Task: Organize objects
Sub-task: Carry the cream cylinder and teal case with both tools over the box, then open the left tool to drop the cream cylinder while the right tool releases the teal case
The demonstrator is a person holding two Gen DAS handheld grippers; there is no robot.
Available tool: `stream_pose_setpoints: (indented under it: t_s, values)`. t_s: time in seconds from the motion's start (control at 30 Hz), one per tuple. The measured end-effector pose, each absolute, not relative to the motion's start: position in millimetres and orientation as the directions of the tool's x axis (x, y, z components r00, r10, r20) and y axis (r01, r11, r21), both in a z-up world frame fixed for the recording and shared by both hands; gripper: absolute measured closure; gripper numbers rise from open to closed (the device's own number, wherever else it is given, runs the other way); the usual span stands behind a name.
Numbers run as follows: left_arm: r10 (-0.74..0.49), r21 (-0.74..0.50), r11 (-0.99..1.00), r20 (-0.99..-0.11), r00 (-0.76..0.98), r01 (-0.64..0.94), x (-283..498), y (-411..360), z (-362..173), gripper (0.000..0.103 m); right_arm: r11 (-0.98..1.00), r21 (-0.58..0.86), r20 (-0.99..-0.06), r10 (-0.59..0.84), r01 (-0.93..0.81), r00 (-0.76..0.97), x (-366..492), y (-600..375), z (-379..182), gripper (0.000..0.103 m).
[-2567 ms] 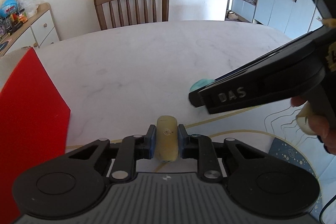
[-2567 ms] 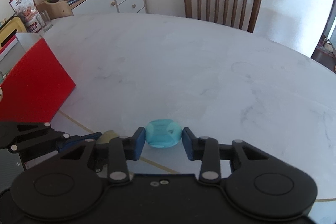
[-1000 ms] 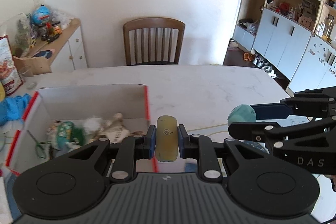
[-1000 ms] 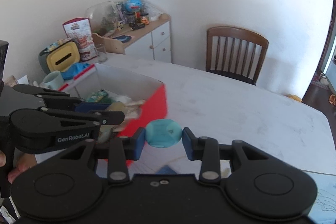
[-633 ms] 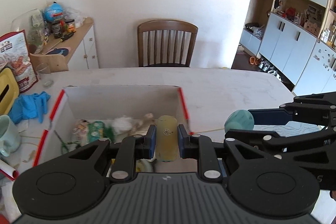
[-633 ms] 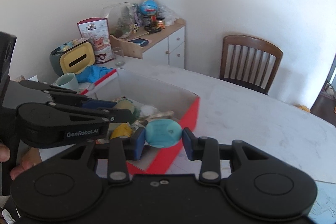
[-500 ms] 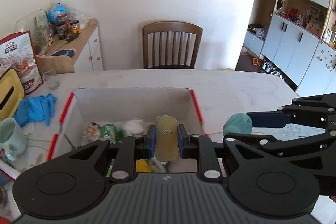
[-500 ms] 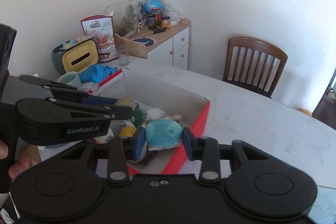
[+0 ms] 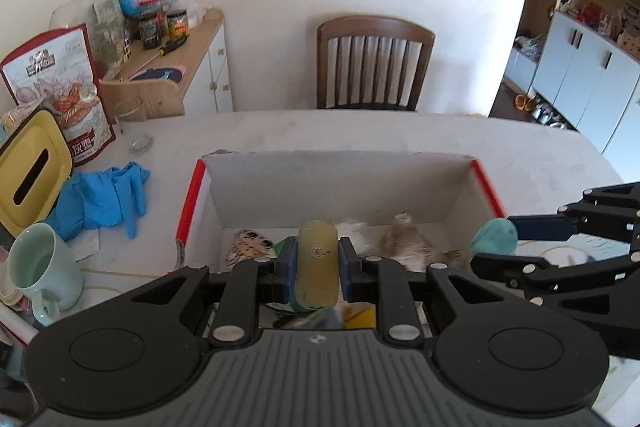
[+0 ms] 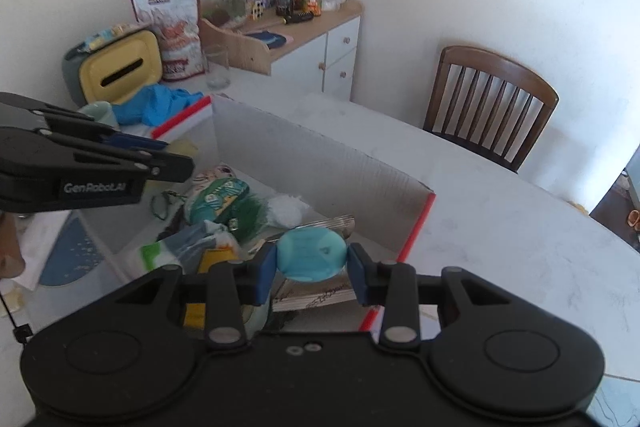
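Observation:
My left gripper [image 9: 319, 264] is shut on a pale yellow oblong piece [image 9: 318, 259], held above the open red-edged cardboard box [image 9: 340, 179]. My right gripper [image 10: 312, 267] is shut on a teal rounded soap-like piece [image 10: 312, 254], over the box's [image 10: 320, 155] near right part. Each gripper shows in the other's view: the right gripper [image 9: 496, 241] at the right, the left gripper [image 10: 176, 157] at the left. The box holds several loose items, among them a green packet [image 10: 218, 201] and white fluff [image 10: 286, 209].
Left of the box lie blue gloves [image 9: 102, 199], a mint mug [image 9: 42, 267], a yellow-lidded container [image 9: 30, 173] and a snack bag [image 9: 64, 87]. A glass [image 9: 134, 125] stands behind them. A wooden chair [image 9: 374, 63] is at the white table's [image 9: 540, 155] far side, a cluttered sideboard [image 9: 176, 67] beyond.
Both grippers have travelled from the bare table to above the box, still gripping their pieces. The box now lies right under them and looks closer.

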State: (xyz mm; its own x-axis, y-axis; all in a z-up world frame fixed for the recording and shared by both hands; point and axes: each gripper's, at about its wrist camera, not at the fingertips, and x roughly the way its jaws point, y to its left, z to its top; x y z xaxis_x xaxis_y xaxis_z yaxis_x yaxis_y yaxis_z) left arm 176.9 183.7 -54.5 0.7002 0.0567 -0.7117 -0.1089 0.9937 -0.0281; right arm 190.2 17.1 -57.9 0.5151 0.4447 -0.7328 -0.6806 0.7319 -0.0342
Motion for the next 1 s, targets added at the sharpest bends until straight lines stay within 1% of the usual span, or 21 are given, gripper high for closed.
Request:
stream_pose_setpoints:
  t_s: [0.13, 0.3, 0.47, 0.77, 1.0]
  values:
    - [0.05, -0.027, 0.994, -0.729, 0.683, -0.102, 191, 192, -68, 0.083, 0.732, -0.033, -0.749, 0.433, -0.681, 0.502, 203, 32, -71, 0.066]
    - [0.027, -0.015, 0.998, -0.731, 0.682, -0.055, 214, 191, -75, 0.083, 0.724, -0.021, -0.765, 0.432, -0.689, 0.477, 216, 48, -86, 0.066]
    - [-0.005, -0.025, 0.999, -0.744, 0.668, -0.02, 240, 185, -84, 0.083, 0.712, -0.044, -0.778, 0.416, -0.701, 0.47, 218, 59, -98, 0.066]
    - [-0.059, -0.033, 0.998, -0.802, 0.594, 0.055, 274, 172, -112, 0.082, 0.672, -0.046, -0.795, 0.424, -0.739, 0.434, 212, 66, -109, 0.067]
    - [-0.066, -0.042, 0.997, -0.856, 0.514, 0.057, 286, 171, -132, 0.082, 0.672, -0.063, -0.813, 0.395, -0.738, 0.429, 212, 71, -118, 0.066]
